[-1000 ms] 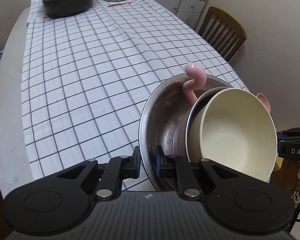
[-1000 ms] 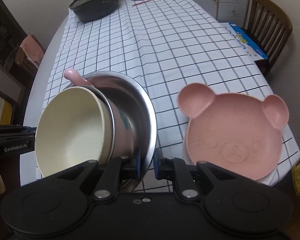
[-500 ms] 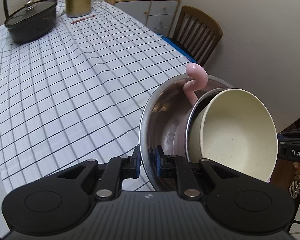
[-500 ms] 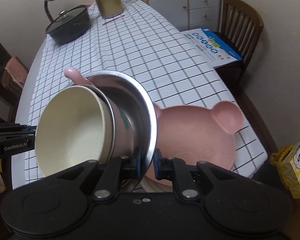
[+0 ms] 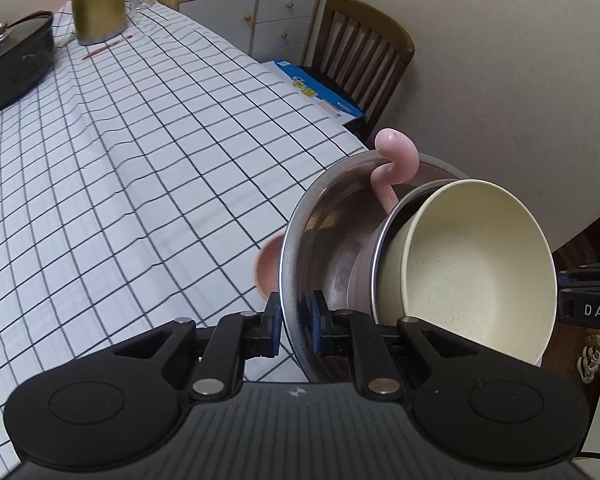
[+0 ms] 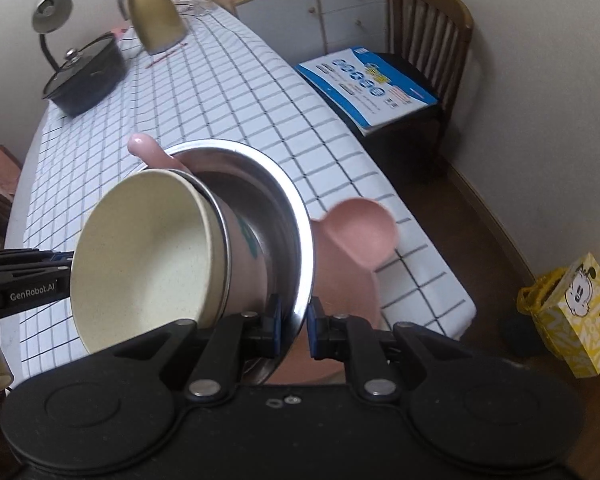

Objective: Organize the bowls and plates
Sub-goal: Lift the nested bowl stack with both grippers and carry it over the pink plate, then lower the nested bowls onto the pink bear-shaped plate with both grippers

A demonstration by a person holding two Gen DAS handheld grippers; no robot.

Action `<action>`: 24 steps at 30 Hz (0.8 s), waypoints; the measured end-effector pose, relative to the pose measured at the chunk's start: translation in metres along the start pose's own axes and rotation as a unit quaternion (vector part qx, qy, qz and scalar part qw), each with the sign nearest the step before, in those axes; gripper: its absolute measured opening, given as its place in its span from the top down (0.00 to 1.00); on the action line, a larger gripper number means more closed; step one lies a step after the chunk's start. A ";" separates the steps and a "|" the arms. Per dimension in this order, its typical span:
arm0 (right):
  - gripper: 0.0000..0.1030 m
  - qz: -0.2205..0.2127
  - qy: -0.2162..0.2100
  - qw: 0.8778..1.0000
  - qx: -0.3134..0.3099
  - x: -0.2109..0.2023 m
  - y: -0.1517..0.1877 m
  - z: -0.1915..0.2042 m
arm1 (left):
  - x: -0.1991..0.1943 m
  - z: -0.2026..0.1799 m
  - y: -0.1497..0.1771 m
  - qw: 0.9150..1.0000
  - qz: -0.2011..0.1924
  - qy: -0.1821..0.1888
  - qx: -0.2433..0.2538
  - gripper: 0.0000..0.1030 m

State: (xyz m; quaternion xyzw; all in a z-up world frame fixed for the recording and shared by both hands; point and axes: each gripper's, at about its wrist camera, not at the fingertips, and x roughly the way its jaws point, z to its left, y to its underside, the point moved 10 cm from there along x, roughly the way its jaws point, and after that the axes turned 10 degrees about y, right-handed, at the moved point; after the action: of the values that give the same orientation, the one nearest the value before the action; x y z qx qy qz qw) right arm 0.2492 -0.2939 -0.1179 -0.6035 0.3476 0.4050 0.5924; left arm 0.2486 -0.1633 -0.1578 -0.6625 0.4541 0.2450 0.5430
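Both grippers hold one steel bowl [image 5: 328, 216] by opposite sides of its rim, above the table's near right end. My left gripper [image 5: 295, 326] is shut on the rim, and so is my right gripper [image 6: 293, 330] on the steel bowl [image 6: 284, 208]. Nested inside are a pink cup with a curled handle [image 5: 394, 164] and a cream bowl [image 5: 476, 272], also seen in the right wrist view [image 6: 148, 256]. A pink bear-shaped plate [image 6: 360, 236] lies on the table under the steel bowl; one ear [image 5: 266, 268] shows in the left wrist view.
The table wears a white checked cloth [image 5: 148, 152]. At its far end stand a black lidded pot [image 6: 84, 76], a gold kettle [image 6: 154, 20] and a lamp [image 6: 48, 16]. A wooden chair [image 6: 432, 40] holding a blue booklet [image 6: 364, 88] stands beside the table. A yellow box [image 6: 576, 312] sits on the floor.
Both grippers have carried the stacked bowls to the right and over the pink bear plate, which is now largely hidden beneath the steel bowl. Both grips are unchanged.
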 end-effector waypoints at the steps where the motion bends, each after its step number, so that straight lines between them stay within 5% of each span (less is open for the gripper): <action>1: 0.87 0.003 0.000 1.000 0.001 0.003 0.001 -0.005 | 0.004 -0.002 0.001 1.000 0.003 0.001 0.001 0.87; 24: 0.87 0.044 -0.004 0.999 -0.009 0.054 0.025 -0.031 | 0.060 0.000 0.030 0.999 0.031 -0.006 -0.015 0.87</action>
State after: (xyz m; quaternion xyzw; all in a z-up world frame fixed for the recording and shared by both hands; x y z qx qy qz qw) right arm 0.2521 -0.3233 -0.1780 -0.5911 0.3684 0.4362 0.5698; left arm 0.2511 -0.1839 -0.2218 -0.6548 0.4675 0.2725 0.5277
